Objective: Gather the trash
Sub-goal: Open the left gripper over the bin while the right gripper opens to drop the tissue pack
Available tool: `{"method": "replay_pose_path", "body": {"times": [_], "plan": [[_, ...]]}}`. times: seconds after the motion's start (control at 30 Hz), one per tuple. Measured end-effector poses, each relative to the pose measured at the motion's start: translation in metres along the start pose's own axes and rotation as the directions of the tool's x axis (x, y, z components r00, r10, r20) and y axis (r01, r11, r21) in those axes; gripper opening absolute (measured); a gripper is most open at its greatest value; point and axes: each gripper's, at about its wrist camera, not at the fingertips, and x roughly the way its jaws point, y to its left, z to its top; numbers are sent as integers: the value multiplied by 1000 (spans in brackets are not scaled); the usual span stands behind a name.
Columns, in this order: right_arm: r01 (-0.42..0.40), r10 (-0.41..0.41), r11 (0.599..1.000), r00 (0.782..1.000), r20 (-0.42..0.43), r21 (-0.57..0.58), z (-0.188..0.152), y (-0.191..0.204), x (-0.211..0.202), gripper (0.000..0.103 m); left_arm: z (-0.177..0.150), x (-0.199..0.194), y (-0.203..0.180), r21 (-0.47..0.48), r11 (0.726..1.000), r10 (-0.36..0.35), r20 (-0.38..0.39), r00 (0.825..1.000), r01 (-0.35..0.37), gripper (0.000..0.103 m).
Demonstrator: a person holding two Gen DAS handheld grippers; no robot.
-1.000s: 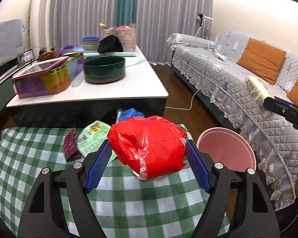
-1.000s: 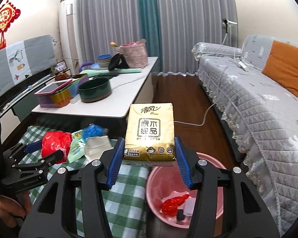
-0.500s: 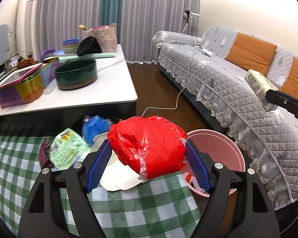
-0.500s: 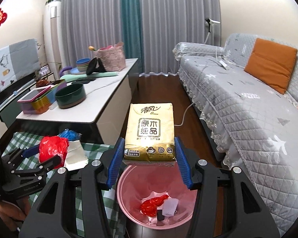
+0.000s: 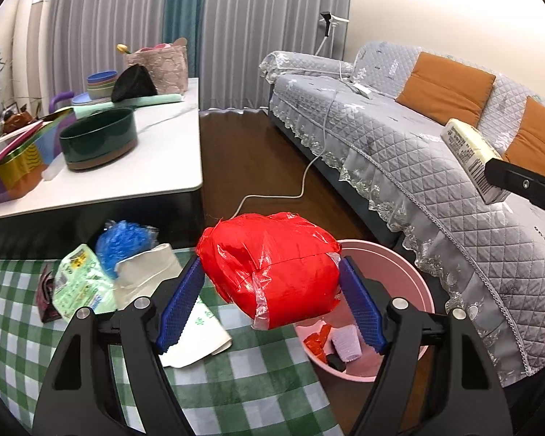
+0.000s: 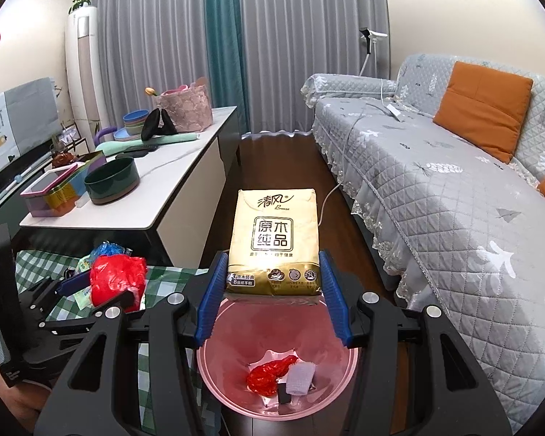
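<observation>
My left gripper (image 5: pixel 272 285) is shut on a red plastic bundle (image 5: pixel 272 265) patched with clear tape, held over the corner of the green checked cloth (image 5: pixel 236 385) beside the pink bin (image 5: pixel 423 301). A gold tissue pack (image 6: pixel 275 241) sits between the blue pads of my right gripper (image 6: pixel 274 292), which is shut on it right above the pink bin (image 6: pixel 214 370). The bin holds a red wrapper (image 6: pixel 269 374), a small white piece and a dark bit. The right wrist view also shows the left gripper (image 6: pixel 101 290) with the red bundle (image 6: pixel 116 283) at lower left.
On the checked cloth lie a green packet (image 5: pixel 80 283), a blue crumpled bag (image 5: pixel 121 245), a white paper bag (image 5: pixel 152 272) and a dark wrapper (image 5: pixel 45 296). A white table (image 5: pixel 156 167) with bowls stands behind. A grey sofa (image 5: pixel 418 152) runs along the right, a cable on the floor.
Both grippers have shifted right toward the bin with their loads. The bin now sits directly under the tissue pack, and the red bundle has reached the cloth's corner by the bin.
</observation>
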Motion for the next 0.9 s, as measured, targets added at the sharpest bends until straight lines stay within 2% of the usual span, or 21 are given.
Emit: {"method": "replay_pose_path", "body": {"times": [0.37, 0.9], "plan": [[7, -7, 1000, 1000, -24, 10, -3, -7, 11, 51, -3, 17, -5, 5, 1000, -14, -23, 1000, 14, 73], [25, -23, 999, 996, -88, 24, -13, -19, 37, 51, -7, 51, -33, 27, 996, -81, -64, 995, 83, 73]]}}
